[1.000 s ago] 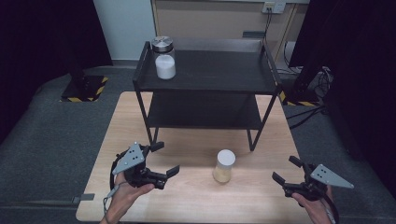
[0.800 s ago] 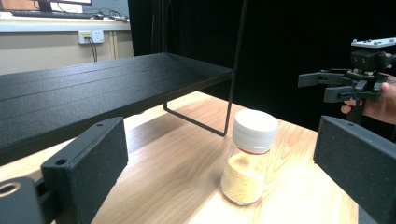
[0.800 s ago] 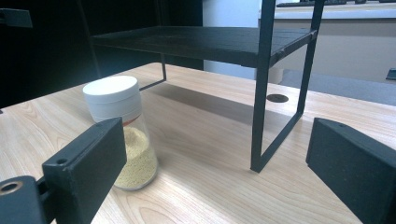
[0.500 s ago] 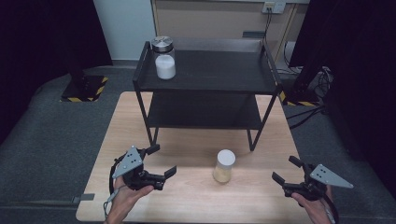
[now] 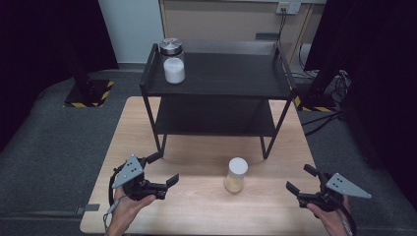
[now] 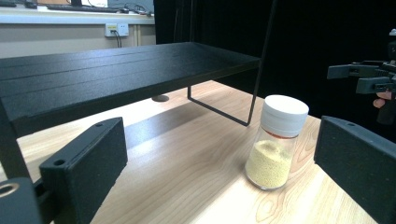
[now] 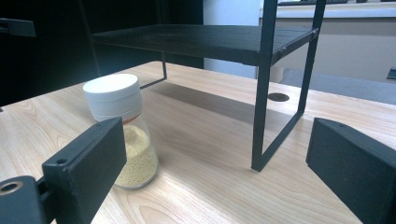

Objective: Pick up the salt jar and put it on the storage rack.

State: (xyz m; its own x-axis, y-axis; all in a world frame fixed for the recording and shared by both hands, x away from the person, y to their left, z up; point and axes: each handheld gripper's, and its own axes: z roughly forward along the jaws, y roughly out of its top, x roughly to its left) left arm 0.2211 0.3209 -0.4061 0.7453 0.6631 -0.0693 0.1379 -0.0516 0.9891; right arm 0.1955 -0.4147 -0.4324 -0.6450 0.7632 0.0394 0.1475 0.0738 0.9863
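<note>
A small glass jar (image 5: 236,175) with a white lid and yellow grains stands upright on the wooden table (image 5: 196,211), in front of the black two-tier rack (image 5: 216,83). My left gripper (image 5: 163,168) hovers open to the jar's left, pointing at it with nothing between its jaws. My right gripper (image 5: 300,178) is open to the jar's right, also apart from it. In the left gripper view the jar (image 6: 275,149) stands ahead between the wide jaws, with the right gripper (image 6: 364,79) beyond. In the right gripper view the jar (image 7: 123,135) stands behind the left jaw.
A second jar (image 5: 173,61) with a silver lid and white contents sits at the left end of the rack's top shelf. The rack's thin legs (image 5: 267,142) stand just behind the small jar. Grey carpet surrounds the table.
My left gripper has drifted slightly to the left, away from the jar. The right gripper and the jar have stayed where they were.
</note>
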